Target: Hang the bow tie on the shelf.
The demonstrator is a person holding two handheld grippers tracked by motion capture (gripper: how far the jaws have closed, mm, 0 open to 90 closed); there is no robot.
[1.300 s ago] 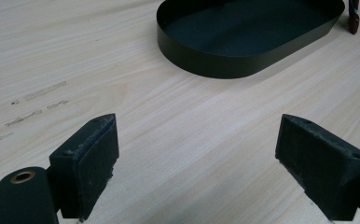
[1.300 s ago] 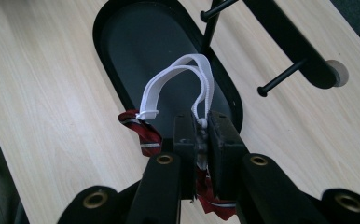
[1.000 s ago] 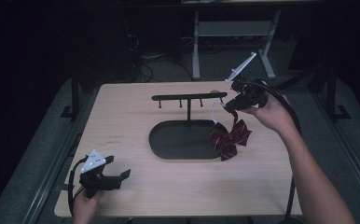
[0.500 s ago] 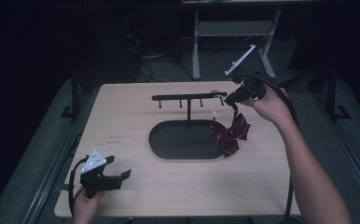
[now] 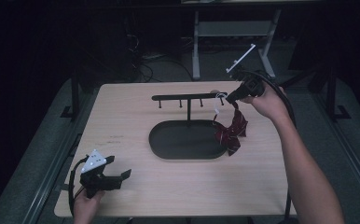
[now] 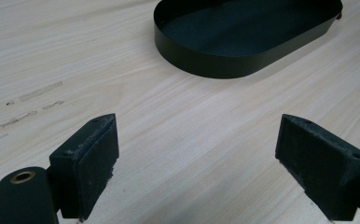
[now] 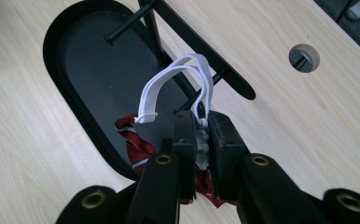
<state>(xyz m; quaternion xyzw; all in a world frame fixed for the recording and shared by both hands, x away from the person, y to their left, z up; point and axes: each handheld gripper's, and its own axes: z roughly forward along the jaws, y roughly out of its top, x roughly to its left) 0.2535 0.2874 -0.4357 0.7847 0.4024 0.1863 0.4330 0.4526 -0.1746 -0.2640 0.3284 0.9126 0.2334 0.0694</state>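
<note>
I am gripping the bow tie [image 5: 231,131] with my right gripper [image 5: 230,99], the fingers [image 7: 186,140] clenched on its white elastic strap [image 7: 176,81] just above the red striped cloth. The bow is hanging in the air beside the right end of the black rack [image 5: 189,97], over the rim of the rack's dark oval tray [image 5: 159,144], and the strap loop is standing up close to the end peg [image 5: 222,100] without being hooked on it yet. I am judging this thing to be light and floppy: the cloth is drooping and will swing, and the elastic will stretch and twist, so the strap near the bow is the sensible place to hold, leaving the loop free to slip over a peg. My right hand is reaching forward with the gripper angled down toward the rack. My left gripper [image 5: 104,177] is resting low at the near left corner of the desk [image 5: 122,116], fingers [image 6: 87,161] spread wide and empty.
</note>
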